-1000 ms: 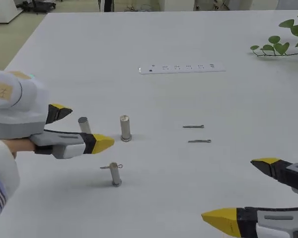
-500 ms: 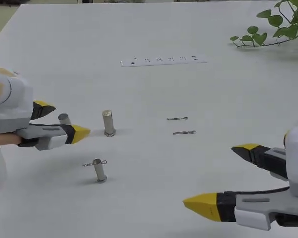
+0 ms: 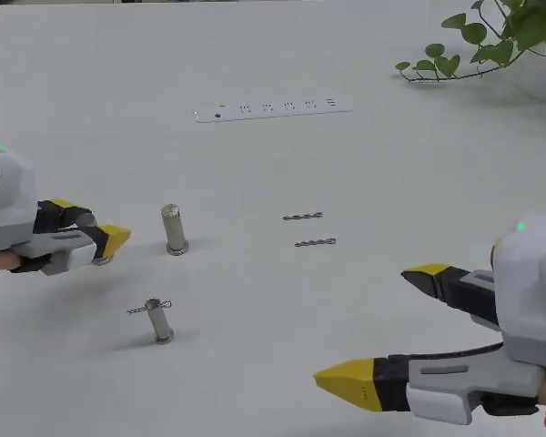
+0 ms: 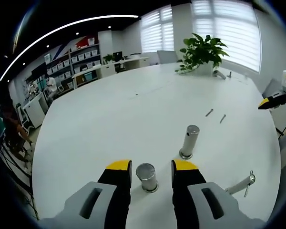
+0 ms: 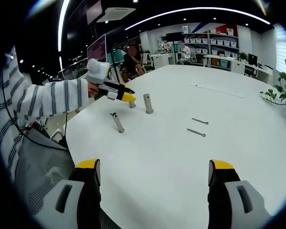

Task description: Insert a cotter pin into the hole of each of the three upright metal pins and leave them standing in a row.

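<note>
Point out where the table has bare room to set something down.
Bare table runs between the power strip and the loose cotter pins, and right toward the plant. Crowded at left: the left gripper straddles one metal pin, with the second pin and the cottered pin close by.

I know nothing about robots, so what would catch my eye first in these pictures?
The yellow-tipped grippers stand out: the right gripper gapes wide open at the lower right, while the left gripper straddles a short upright metal pin at the left. Nearby, another pin already carries a cotter pin through its top, and two loose cotter pins lie on the white table.
</note>
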A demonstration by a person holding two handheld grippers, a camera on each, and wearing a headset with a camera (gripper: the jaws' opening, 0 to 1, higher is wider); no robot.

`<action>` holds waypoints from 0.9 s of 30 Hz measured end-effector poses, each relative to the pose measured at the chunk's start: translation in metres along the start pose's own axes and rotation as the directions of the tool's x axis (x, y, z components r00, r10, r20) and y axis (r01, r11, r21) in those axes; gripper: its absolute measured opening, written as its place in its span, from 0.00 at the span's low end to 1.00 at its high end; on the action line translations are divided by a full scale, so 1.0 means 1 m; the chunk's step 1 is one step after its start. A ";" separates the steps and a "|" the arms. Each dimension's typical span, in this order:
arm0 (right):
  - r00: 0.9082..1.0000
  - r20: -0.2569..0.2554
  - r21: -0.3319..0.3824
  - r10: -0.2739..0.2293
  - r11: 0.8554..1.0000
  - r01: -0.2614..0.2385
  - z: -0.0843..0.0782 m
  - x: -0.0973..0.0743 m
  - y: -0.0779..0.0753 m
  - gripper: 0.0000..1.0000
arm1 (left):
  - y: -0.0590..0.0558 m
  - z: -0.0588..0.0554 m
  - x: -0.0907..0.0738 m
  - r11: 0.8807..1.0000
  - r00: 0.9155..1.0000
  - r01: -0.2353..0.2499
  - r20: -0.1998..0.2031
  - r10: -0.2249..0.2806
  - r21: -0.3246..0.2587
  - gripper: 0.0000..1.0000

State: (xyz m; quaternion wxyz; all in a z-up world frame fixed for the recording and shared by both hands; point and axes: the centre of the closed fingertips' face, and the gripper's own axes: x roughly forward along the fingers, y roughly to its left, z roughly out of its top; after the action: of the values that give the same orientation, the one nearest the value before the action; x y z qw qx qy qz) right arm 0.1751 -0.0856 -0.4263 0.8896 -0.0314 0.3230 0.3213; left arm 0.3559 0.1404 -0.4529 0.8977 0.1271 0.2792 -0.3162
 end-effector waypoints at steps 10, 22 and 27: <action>1.000 -0.020 0.007 0.006 1.000 -0.006 -0.004 0.002 0.001 0.92 | 0.000 0.001 0.003 0.987 0.998 0.019 0.065 -0.008 -0.162 0.18; 1.000 -0.030 0.013 0.005 1.000 -0.004 -0.007 0.002 0.000 0.91 | 0.001 -0.009 -0.002 0.993 0.998 0.018 0.065 -0.011 -0.118 0.11; 1.000 -0.027 0.014 -0.001 1.000 0.002 -0.007 0.001 -0.001 0.91 | 0.000 -0.009 -0.003 0.997 0.998 0.013 0.054 -0.009 -0.076 0.10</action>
State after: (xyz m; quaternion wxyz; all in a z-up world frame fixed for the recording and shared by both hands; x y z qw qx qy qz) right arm 0.1726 -0.0873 -0.4325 0.8856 -0.0299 0.3371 0.3180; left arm 0.3501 0.1452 -0.4587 0.9073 0.0829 0.2675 -0.3136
